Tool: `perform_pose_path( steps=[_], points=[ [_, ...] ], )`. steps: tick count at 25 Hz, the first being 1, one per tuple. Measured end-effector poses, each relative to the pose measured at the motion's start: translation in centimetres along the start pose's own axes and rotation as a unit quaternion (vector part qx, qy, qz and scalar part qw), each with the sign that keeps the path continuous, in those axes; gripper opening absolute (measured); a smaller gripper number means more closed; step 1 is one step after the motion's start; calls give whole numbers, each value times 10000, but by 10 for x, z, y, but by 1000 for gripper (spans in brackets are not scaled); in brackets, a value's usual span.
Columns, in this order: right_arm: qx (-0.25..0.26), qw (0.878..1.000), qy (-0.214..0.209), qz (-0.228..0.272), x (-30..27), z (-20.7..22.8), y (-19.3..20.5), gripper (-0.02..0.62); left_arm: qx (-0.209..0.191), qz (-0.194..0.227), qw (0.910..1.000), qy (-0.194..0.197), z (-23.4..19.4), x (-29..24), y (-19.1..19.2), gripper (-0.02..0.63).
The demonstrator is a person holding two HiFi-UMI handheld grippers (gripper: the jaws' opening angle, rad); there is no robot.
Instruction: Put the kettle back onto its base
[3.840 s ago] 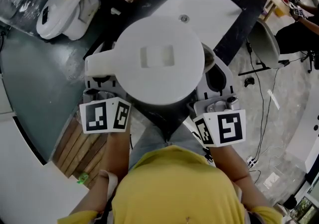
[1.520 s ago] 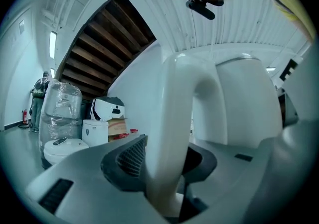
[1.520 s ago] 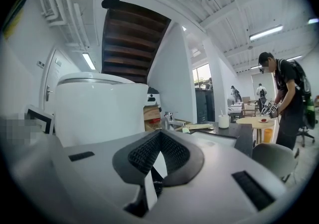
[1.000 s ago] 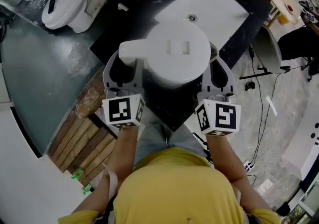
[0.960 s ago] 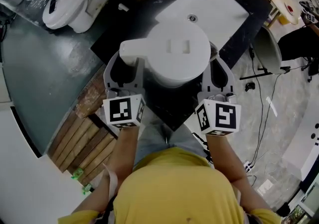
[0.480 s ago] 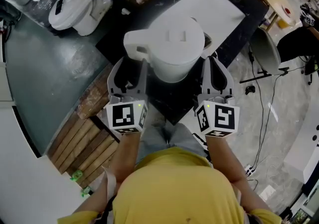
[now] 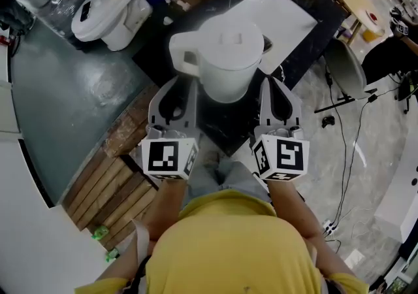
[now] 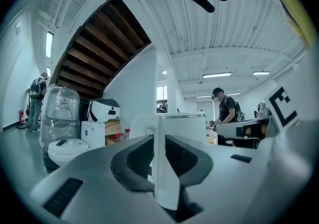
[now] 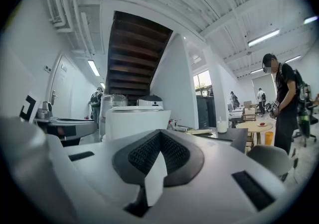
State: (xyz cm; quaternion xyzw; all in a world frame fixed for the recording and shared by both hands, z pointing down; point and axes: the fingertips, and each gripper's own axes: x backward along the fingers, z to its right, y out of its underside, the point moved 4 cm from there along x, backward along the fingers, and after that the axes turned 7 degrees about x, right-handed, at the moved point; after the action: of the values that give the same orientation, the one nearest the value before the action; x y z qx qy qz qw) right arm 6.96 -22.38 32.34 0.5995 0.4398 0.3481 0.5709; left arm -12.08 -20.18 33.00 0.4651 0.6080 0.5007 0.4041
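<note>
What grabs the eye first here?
The big white kettle stands mid-frame on the dark table, handle to the left. The left claw, whose jaws have just been closing with nothing between them, and the right claw flank its near side. Oddly, a white toilet sits on the floor at upper left.

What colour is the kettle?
Plain white all over. The kettle shows best in the head view.
</note>
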Motion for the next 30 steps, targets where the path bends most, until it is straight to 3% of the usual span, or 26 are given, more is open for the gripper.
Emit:
perform_pose_path(
  steps=[7, 18, 30],
  points=[
    [41, 9999, -64, 81, 18, -7, -10, 15, 88, -64, 9994, 321, 23, 15, -6, 11],
    [73, 9993, -339, 106, 49, -26, -27, 15, 173, -278, 9959, 848, 57, 40, -20, 9],
    [112, 9981, -601, 19, 77, -46, -31, 15, 165, -420, 9932, 1073, 74, 60, -19, 9]
  ],
)
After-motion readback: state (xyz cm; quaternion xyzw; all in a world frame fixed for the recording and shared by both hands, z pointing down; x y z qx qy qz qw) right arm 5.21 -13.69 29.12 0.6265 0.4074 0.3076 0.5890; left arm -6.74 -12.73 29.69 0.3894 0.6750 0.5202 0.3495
